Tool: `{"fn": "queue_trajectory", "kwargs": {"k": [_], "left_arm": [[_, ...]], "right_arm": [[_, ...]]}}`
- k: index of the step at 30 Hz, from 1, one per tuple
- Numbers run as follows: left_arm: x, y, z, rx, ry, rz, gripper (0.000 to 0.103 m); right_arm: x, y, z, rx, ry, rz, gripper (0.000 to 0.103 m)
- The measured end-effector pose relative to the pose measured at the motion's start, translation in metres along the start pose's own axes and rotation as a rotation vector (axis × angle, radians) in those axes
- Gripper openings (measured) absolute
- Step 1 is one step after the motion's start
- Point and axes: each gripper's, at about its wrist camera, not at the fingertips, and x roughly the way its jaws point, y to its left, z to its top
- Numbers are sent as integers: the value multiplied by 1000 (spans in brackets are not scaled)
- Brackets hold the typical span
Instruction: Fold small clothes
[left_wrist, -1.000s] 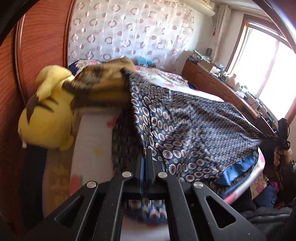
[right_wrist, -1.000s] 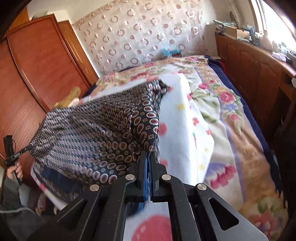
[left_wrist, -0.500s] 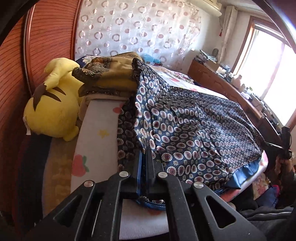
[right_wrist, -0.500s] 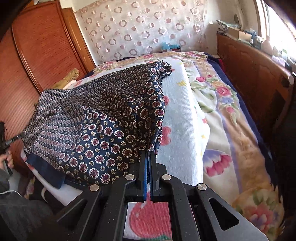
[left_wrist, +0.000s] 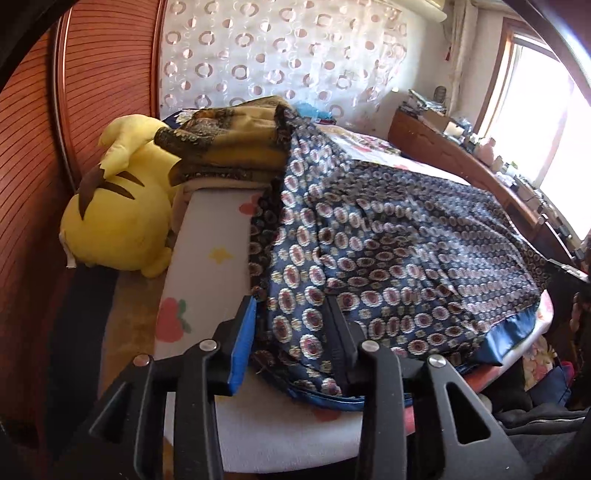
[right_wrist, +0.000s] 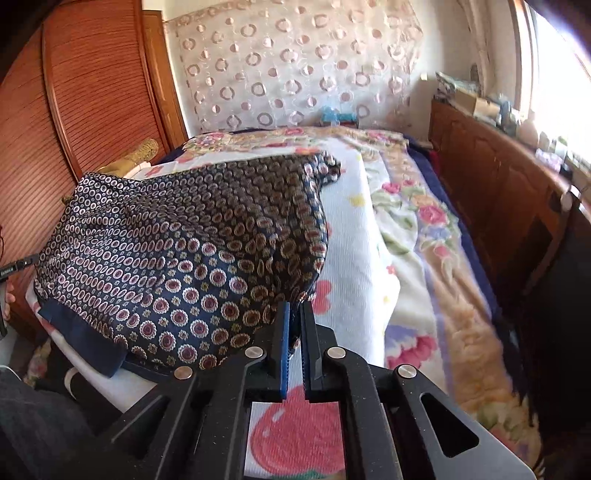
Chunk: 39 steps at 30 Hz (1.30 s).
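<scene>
Lying spread over the near end of the bed (right_wrist: 424, 236), the patterned garment (left_wrist: 388, 258) runs its long axis crosswise, from the left claw (left_wrist: 291, 325) at one near corner to the right claw (right_wrist: 294, 325) at the other; the blue hem (left_wrist: 509, 332) faces the person at 6 o'clock and the gathered top points away toward 12 o'clock. Both claws have just been opening: the left one is released, its pads standing apart with the cloth corner slack between them; the right one is parted only a crack, the cloth edge at its tips at 11 o'clock, no longer pinched as far as I can judge. From the left claw the bulk of the cloth lies toward 2 o'clock; from the right, toward 10 o'clock. Neither hand is nearer; the next fold likely needs both. A yellow plush toy (left_wrist: 118, 218) sits at 10 o'clock of the left claw, well clear.
</scene>
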Motion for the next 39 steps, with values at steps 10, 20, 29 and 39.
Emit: {"fn": "queue_trajectory", "kwargs": {"k": [10,20,29,39], "left_arm": [[4,9,-13,-32,26,23,37],[6,4,-28,-39,14,20,37],[8,2,-28,-36,11,33,37],[8,2,-28,-31,4,41,37]], "right_arm": [[-1,51,4,-71,-24,67,48],[40,112,-8,-143,19,121,48],[64,136,-14,-149,29,114,50],[74,150,-23,-195,30,96,62]]}}
